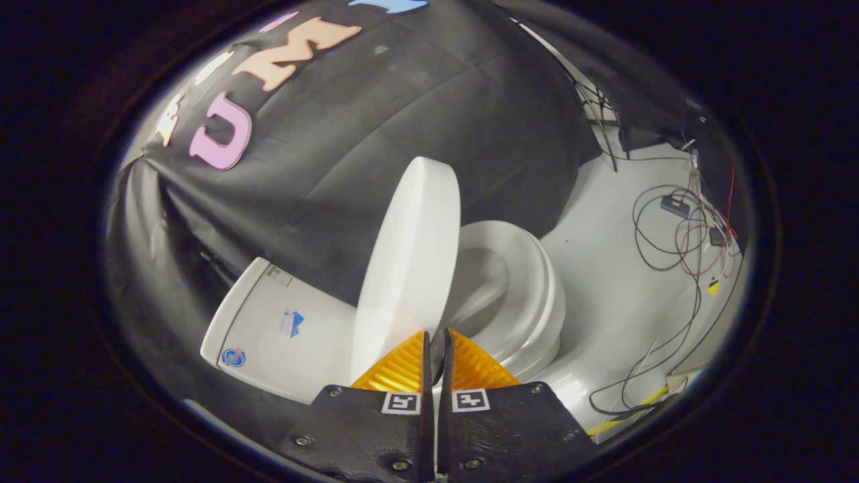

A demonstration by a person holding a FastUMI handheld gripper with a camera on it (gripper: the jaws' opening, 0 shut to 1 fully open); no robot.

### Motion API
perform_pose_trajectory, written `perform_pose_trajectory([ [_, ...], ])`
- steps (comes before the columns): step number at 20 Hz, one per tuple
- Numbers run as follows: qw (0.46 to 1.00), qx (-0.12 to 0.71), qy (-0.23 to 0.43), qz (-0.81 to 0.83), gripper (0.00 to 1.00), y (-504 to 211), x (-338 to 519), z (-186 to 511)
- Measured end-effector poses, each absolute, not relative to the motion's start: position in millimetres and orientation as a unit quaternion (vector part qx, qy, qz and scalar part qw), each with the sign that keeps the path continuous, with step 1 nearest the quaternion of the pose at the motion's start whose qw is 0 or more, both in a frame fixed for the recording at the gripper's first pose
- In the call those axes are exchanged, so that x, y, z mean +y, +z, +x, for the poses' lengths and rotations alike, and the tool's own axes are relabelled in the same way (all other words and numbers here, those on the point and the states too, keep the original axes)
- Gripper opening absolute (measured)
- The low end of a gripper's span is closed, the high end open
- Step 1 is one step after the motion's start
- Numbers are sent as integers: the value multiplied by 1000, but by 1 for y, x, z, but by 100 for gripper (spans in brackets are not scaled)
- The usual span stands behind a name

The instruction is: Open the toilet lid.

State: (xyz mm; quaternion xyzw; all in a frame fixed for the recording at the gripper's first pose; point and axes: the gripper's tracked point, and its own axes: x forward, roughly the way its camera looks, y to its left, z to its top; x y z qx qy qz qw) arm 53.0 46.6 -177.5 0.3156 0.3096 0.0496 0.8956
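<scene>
I am looking forward along the gripper, whose two fingers sit nearly together with only a thin slit between them. The edge of the lid seems to run into that slit, but I cannot tell whether both fingers are actually pressing on it.

Just ahead of the fingertips stands the smooth white oval plastic toilet lid. It is raised well off the seat and tilted close to upright, its flat outer face turned toward the tank side. Beside it lies the white rounded toilet seat, resting flat on the bowl, with the open hollow of the bowl partly in shadow between lid and seat.

On the other side of the lid is the white boxy ceramic toilet tank, carrying a few small stickers that I leave unread. Behind the toilet hangs the black cloth booth wall.

Beyond the seat stretches a pale grey floor. A tangle of thin black and red cables lies across it, well apart from the toilet, with a yellow strip near the bowl's base.
</scene>
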Motion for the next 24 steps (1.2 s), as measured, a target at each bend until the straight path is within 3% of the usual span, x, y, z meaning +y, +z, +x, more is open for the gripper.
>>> perform_pose_trajectory([
  [24, 933, 255, 82, 241, 3, -128, 83, 53],
])
